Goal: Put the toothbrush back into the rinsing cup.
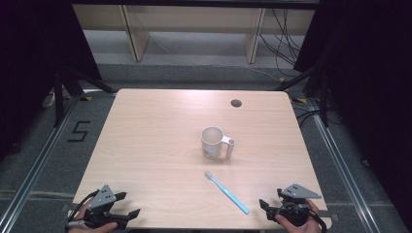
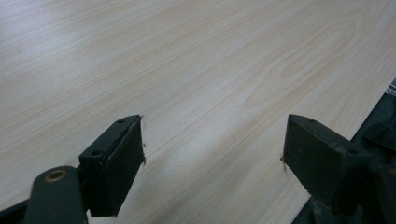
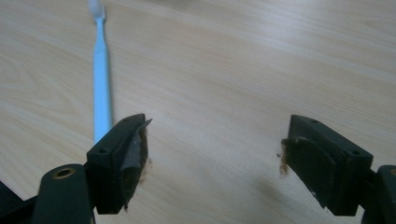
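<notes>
Near front edge of surface [image 1: 145,145]: blue toothbrush [image 1: 227,192] lay flat, diagonal, just before white mug [image 1: 214,142]. Right claw [image 1: 270,208] gaped empty beside handle end; left claw [image 1: 127,213] likewise spread, well apart.

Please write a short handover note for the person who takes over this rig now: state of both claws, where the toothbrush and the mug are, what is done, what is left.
Left claw: open, nothing between its jaws, at the near left edge of the table.
Right claw: open, holding nothing, at the near right edge, beside the handle end of the toothbrush.
Toothbrush: light blue, lying flat, head toward the mug, untouched.
Mug: white, upright at mid-table, handle toward the right; apart from the brush.
Done: nothing visible yet.
Left: probably grip the toothbrush with the right claw and stand it in the mug.
</notes>
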